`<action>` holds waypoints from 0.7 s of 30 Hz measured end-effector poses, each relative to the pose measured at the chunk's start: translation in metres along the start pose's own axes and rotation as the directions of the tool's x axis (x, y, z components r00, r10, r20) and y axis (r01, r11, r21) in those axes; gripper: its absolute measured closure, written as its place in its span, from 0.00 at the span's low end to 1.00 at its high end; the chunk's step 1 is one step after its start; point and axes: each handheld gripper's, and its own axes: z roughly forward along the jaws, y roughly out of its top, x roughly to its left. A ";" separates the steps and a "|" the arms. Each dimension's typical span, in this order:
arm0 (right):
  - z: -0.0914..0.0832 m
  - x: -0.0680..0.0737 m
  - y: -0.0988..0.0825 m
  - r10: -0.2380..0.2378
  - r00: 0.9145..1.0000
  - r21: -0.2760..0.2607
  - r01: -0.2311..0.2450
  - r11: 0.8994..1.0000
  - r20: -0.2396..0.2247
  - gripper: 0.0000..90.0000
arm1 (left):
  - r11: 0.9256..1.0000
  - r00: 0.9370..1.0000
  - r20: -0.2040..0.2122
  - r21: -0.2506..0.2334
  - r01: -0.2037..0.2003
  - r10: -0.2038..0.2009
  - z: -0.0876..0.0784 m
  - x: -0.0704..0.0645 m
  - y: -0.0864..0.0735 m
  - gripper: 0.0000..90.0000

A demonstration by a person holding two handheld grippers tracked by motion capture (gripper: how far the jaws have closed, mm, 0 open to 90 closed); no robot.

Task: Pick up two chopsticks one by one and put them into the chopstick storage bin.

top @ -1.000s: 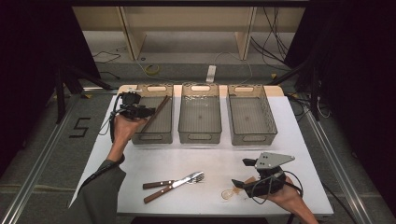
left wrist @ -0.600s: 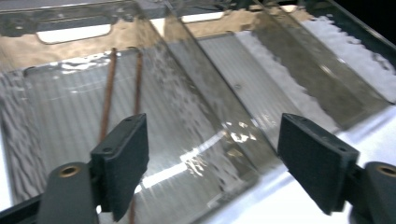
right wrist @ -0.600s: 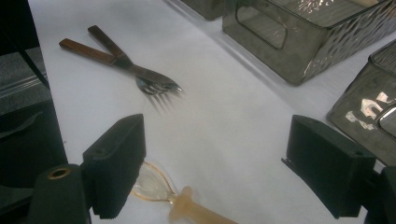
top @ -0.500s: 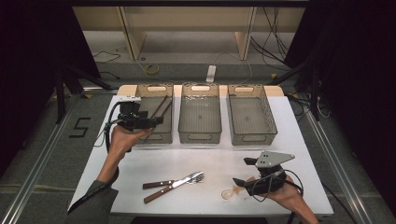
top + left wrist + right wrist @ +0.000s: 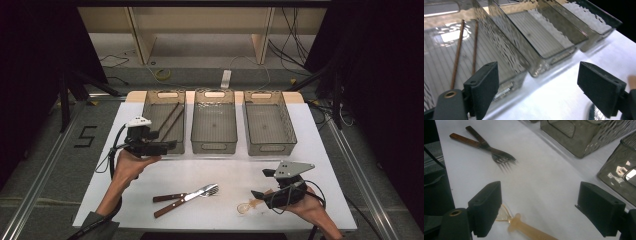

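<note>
Two brown chopsticks (image 5: pixel 170 119) (image 5: pixel 457 52) lie side by side in the left grey bin (image 5: pixel 147 114) (image 5: pixel 506 53). My left gripper (image 5: pixel 169 145) (image 5: pixel 539 75) hovers at that bin's near end. Its jaws have just been opening and now stand open with nothing between them. My right gripper (image 5: pixel 260 183) (image 5: pixel 539 195) is open low over the table's front right. An amber translucent spoon (image 5: pixel 248 206) (image 5: pixel 524 225) lies on the table under it, near its left jaw, with no pad touching it. Two wooden-handled forks (image 5: pixel 187 196) (image 5: pixel 486 146) lie crossed at front centre.
The middle bin (image 5: pixel 214 146) and the right bin (image 5: pixel 270 147) stand in a row with the left one along the back of the white table (image 5: pixel 225 167). Cables trail from both grippers. Dark floor and a shelf frame lie beyond the table.
The left gripper let go of a chopstick, which now lies in the left bin beside the other. Its jaws opened and the hand drew back toward the bin's near end. The right gripper stayed put.
</note>
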 end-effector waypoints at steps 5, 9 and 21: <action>0.002 0.000 0.000 -0.011 1.000 0.013 0.011 1.000 0.003 0.23 | 1.000 1.000 0.013 -0.007 -0.027 0.027 -0.005 -0.012 -0.016 0.19; 0.004 0.000 0.001 -0.016 1.000 0.021 0.016 1.000 -0.001 0.23 | 0.999 0.999 0.027 -0.008 -0.047 0.047 -0.007 -0.023 -0.026 0.18; 0.007 0.001 0.000 -0.027 1.000 0.038 0.027 0.999 -0.006 0.23 | 0.998 0.996 0.057 0.001 -0.062 0.062 -0.009 -0.036 -0.041 0.18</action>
